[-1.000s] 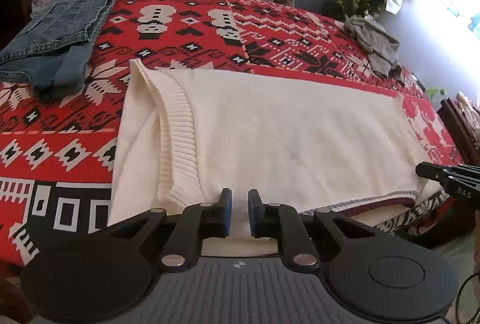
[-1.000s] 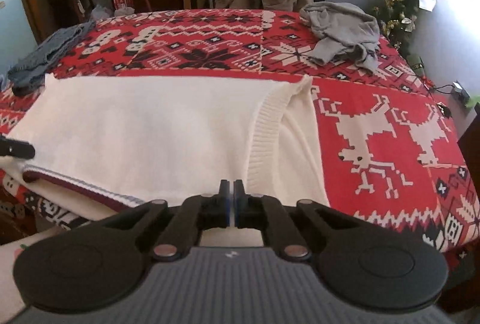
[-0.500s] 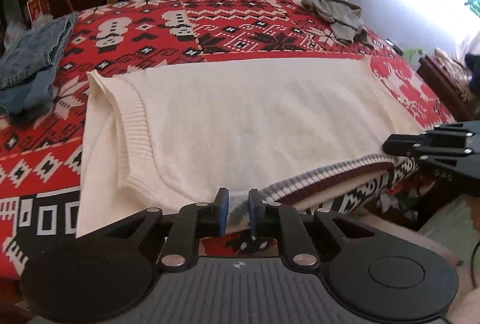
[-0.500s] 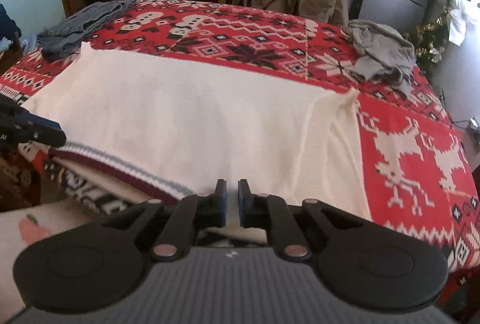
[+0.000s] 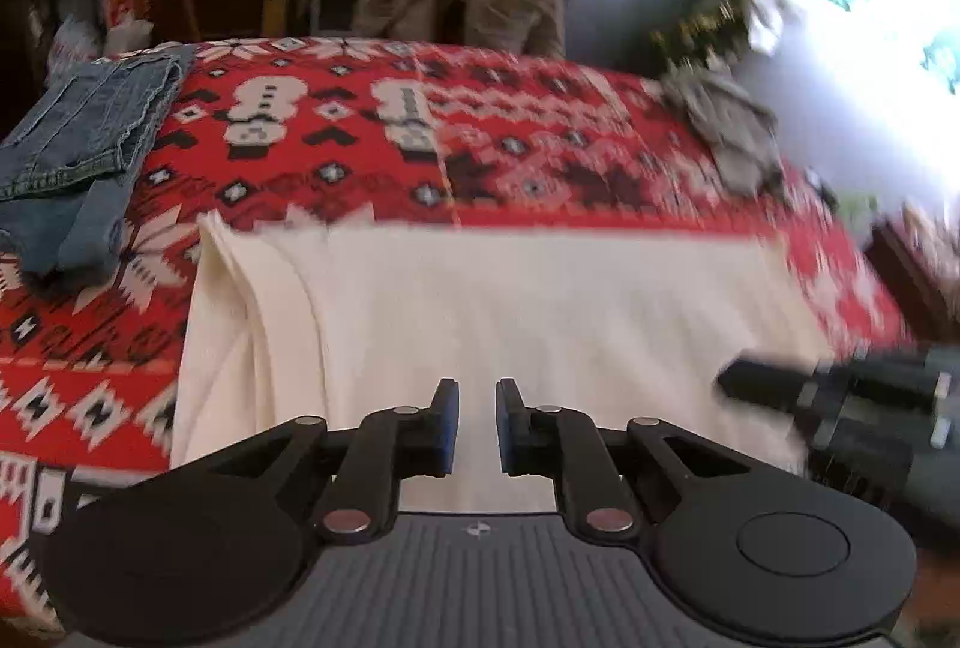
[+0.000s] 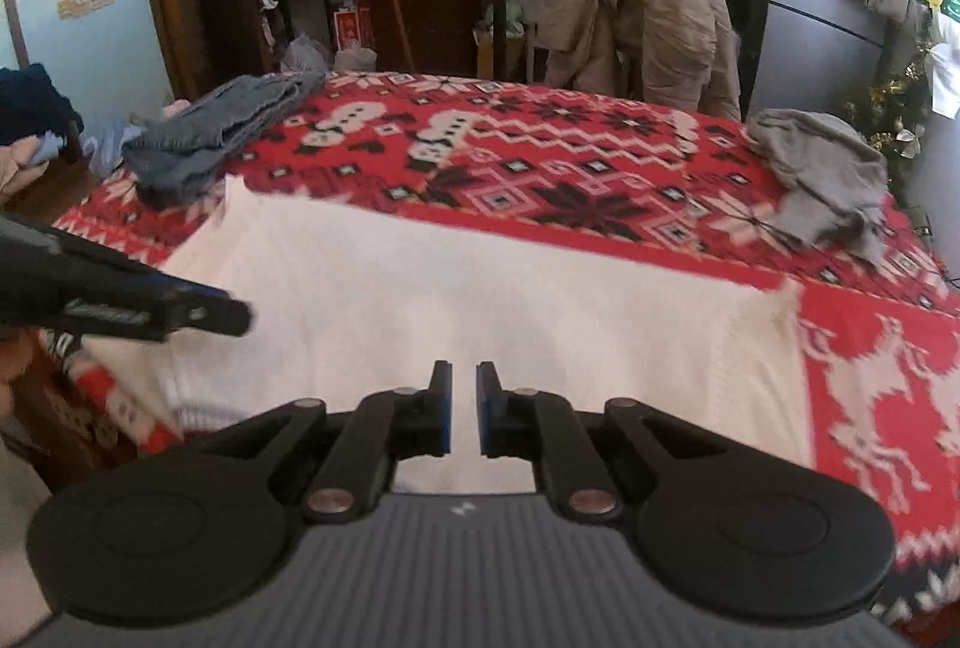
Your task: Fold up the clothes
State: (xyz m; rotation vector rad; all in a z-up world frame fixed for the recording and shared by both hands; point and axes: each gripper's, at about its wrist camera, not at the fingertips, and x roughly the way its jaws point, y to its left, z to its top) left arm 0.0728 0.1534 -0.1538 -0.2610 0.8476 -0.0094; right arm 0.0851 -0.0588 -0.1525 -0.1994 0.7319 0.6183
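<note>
The cream knit sweater (image 5: 540,324) lies flat on the red patterned blanket (image 6: 600,156), soft and limp, likely best pinched at its near hem, where the left gripper (image 5: 477,426) and right gripper (image 6: 463,408) each appear to nip cloth between nearly closed jaws.

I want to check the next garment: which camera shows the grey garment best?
The right wrist view: the grey garment is sharp and whole, crumpled on the blanket's far right. The left wrist view shows it blurred.

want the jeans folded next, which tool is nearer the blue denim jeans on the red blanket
Left. The left tool is over the cream sweater's end nearest the blue denim jeans; the right tool is over the sweater's opposite end.
</note>
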